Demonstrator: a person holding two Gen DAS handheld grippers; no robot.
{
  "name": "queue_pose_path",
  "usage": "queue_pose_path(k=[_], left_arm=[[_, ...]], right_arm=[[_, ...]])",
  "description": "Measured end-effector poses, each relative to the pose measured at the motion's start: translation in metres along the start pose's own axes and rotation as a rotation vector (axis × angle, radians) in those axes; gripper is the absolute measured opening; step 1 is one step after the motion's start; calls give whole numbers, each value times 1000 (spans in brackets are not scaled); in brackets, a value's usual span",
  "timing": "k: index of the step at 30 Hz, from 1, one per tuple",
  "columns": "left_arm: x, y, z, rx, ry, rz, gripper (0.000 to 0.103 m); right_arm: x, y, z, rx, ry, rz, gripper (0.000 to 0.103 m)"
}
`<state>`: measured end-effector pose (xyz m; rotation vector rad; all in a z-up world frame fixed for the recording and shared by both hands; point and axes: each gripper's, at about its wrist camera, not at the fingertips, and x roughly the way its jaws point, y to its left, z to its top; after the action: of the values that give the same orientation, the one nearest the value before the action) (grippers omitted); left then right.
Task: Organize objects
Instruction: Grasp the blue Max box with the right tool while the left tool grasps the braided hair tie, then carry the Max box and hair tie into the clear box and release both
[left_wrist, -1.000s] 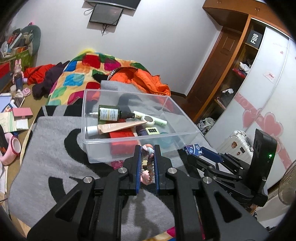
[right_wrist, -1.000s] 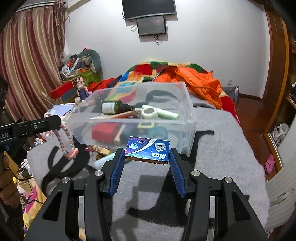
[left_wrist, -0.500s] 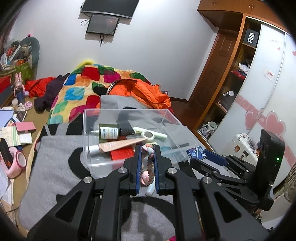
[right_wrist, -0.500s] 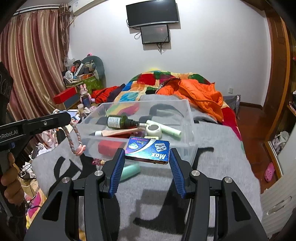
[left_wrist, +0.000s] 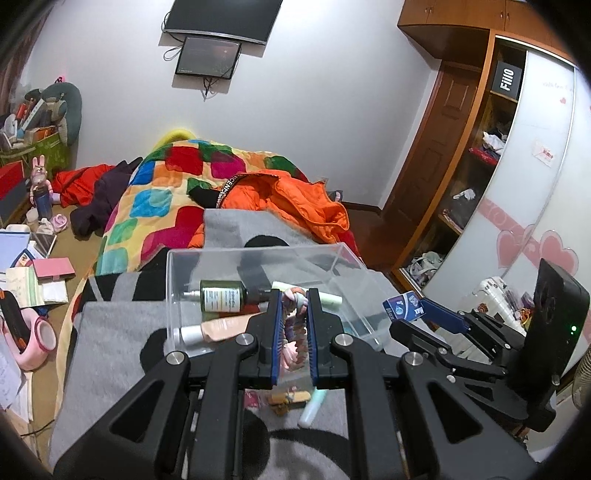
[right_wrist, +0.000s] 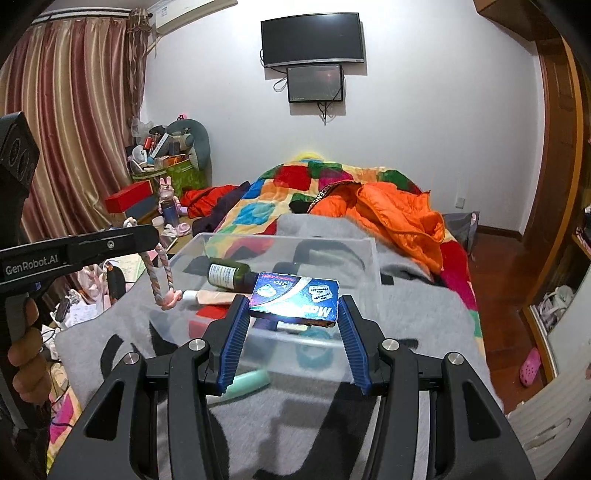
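Observation:
A clear plastic bin (left_wrist: 258, 253) (right_wrist: 288, 240) stands on a grey blanket and holds a green bottle (left_wrist: 221, 300) (right_wrist: 229, 275), a peach tube (left_wrist: 221, 328), a red box and other small items. My left gripper (left_wrist: 293, 306) (right_wrist: 147, 236) is shut on a pink-and-grey braided rope loop (left_wrist: 295, 295) (right_wrist: 162, 277), which hangs beside the bin's left wall. My right gripper (right_wrist: 293, 303) (left_wrist: 410, 314) is shut on a blue razor-blade box (right_wrist: 295, 299) (left_wrist: 404, 308), held above the bin's near wall.
A mint tube (right_wrist: 247, 382) (left_wrist: 314, 402) and small trinkets (left_wrist: 284, 398) lie on the blanket in front of the bin. An orange jacket (right_wrist: 388, 218) and a patchwork quilt lie behind it. Clutter covers the floor on the left; a wardrobe stands on the right.
Both grippers have risen with their loads, so the bin sits lower and farther off in both views. The rope loop now hangs higher beside the bin.

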<state>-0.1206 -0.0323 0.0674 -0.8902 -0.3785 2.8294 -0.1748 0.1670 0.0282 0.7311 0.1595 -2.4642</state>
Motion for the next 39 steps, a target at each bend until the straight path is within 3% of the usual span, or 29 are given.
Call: queue_pose_path(k=[12,25,33,37,39], left_arm=[[30,19,9,-35,12,57,11],[73,53,-9,-110,127,66,11],[80,63,-26,-139,171,75,11],[75,61,-29,-135,170,80,28],[69,57,-30,-127,159,81,42]], right_arm=[[31,-11,4,11,48,-31,45],[68,-10,3,33,133,6,45],[77,-13,-1,55,159,10,45],[77,-11,-2,38,162,-2,46],[75,-9,-3,20,162,-12,46]])
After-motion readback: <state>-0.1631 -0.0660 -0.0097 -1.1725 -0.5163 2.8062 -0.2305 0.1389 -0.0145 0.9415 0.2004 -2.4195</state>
